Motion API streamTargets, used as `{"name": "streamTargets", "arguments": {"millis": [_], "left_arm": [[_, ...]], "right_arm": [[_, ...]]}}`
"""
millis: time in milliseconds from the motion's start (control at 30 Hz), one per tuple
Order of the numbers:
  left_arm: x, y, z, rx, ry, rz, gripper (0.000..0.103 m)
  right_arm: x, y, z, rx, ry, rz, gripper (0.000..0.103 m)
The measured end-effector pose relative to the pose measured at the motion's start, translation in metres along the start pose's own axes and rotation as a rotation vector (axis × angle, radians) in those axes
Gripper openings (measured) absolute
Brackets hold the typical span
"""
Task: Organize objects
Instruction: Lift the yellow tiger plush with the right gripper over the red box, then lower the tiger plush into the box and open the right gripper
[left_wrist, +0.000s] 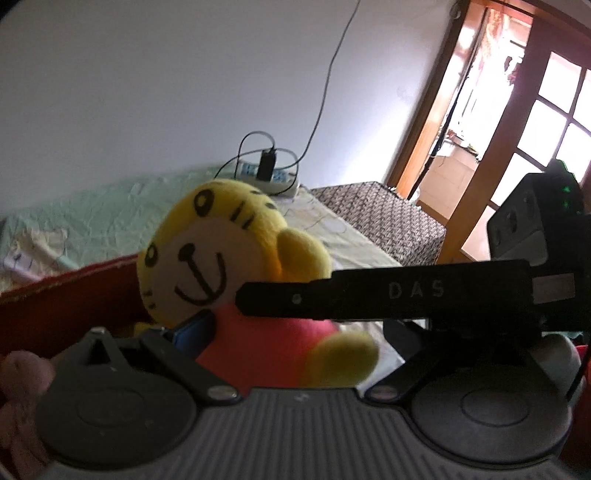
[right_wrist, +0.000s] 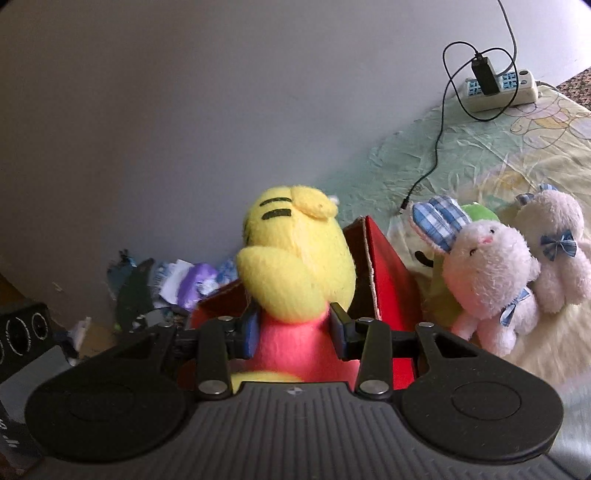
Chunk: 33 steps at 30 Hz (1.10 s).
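Yellow plush (right_wrist: 295, 258) clamped in R tongs (right_wrist: 295, 334); L tongs (left_wrist: 221, 310) agape; bunnies (right_wrist: 487, 273) only in R view.

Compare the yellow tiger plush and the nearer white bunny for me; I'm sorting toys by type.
The yellow tiger plush wears a pink body and black stripes; the white bunny is pale with blue checked ears. The tiger is clamped in the right gripper over the red box; the bunny lies free on the bed. Both are soft toys.
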<state>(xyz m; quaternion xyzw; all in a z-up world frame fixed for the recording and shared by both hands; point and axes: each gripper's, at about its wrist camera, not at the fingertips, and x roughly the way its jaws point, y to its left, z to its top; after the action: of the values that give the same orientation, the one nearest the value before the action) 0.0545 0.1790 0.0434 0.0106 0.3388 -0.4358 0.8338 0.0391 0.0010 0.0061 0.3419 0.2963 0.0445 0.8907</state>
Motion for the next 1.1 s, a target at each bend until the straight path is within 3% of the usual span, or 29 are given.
{"name": "streamTargets", "arguments": {"millis": [333,667,933,1100], "left_arm": [[0.026,0.034,-0.012,-0.05,0.047,-0.022,0.096],[0.049,0.059,-0.023,-0.097,0.096,-0.024,0.102],[0.052,0.058,-0.029,-0.061,0.132,0.006,0.101],[0.052,0.055,-0.031,-0.057,0.152,0.012,0.1]], "right_arm": [[0.023,-0.006,-0.002,0.022,0.006,-0.071,0.04],[0.038,0.005,-0.019,-0.156,-0.03,-0.13,0.038],[0.02,0.002,-0.021,-0.115,-0.017,-0.114,0.04],[0.009,-0.001,-0.025,-0.089,-0.029,-0.105,0.035]]}}
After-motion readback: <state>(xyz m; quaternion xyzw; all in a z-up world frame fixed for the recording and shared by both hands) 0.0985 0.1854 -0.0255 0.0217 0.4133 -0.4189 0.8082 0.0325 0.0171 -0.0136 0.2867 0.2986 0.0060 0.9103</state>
